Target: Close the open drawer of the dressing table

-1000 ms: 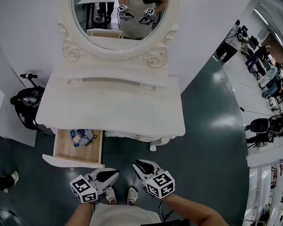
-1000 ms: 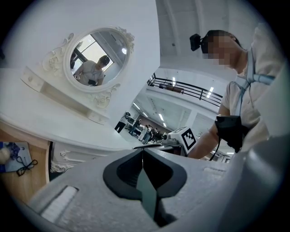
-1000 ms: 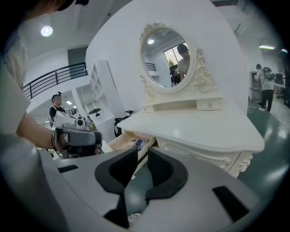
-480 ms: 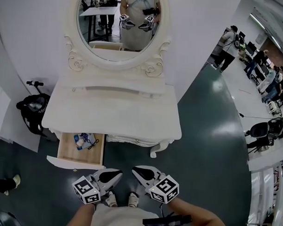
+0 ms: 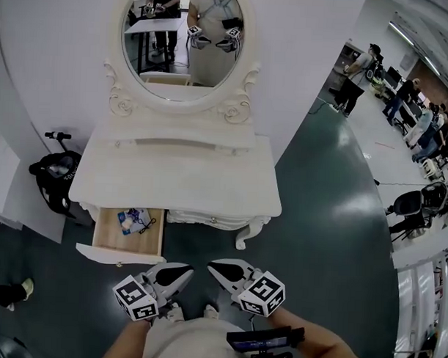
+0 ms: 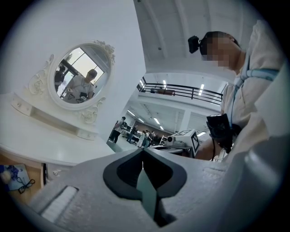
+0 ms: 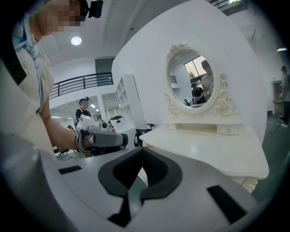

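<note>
Floor (image 5: 318, 214); left gripper (image 5: 185, 271) beside right gripper (image 5: 213, 266)

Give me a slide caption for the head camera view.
From above: left gripper and right gripper, both shut and empty, held short of the white dressing table, whose left drawer stands open.

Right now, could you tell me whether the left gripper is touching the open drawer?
Apart. The left gripper view shows the left gripper shut on nothing, with the drawer off at the picture's lower left.
</note>
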`<state>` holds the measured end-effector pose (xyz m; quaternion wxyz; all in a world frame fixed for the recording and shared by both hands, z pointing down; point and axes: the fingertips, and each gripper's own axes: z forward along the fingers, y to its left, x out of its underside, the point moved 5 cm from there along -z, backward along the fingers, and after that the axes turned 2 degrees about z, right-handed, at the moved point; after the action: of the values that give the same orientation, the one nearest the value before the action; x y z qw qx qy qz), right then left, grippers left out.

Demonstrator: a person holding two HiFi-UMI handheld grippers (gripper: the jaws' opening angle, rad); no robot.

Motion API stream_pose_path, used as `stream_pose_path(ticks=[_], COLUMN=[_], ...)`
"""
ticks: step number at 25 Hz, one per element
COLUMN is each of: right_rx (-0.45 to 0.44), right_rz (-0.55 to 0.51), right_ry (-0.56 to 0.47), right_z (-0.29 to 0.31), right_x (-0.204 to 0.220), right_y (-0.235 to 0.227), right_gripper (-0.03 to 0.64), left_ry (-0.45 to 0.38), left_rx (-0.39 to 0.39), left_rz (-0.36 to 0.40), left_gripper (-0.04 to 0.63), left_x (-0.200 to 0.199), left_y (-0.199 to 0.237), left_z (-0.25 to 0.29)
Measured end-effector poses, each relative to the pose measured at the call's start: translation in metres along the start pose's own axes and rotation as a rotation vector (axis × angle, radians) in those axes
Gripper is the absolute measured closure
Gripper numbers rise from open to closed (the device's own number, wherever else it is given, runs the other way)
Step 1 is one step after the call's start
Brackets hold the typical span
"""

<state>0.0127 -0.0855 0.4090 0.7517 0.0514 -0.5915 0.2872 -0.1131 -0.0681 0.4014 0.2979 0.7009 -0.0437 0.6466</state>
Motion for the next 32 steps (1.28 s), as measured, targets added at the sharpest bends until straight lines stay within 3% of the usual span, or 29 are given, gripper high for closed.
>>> stream_pose_path(ticks=[32], right_rx=[0.021], right_rz=[0.002], right_ry=[0.011], right_z=[0.009], right_x=[-0.001], right_y=[0.01], right_gripper=[0.603], left_ry=[-0.005], left_rx=[0.002], left_rz=[0.006], left_gripper=[0.586], left_x=[-0.003], left_y=[0.001], left_z=[-0.001])
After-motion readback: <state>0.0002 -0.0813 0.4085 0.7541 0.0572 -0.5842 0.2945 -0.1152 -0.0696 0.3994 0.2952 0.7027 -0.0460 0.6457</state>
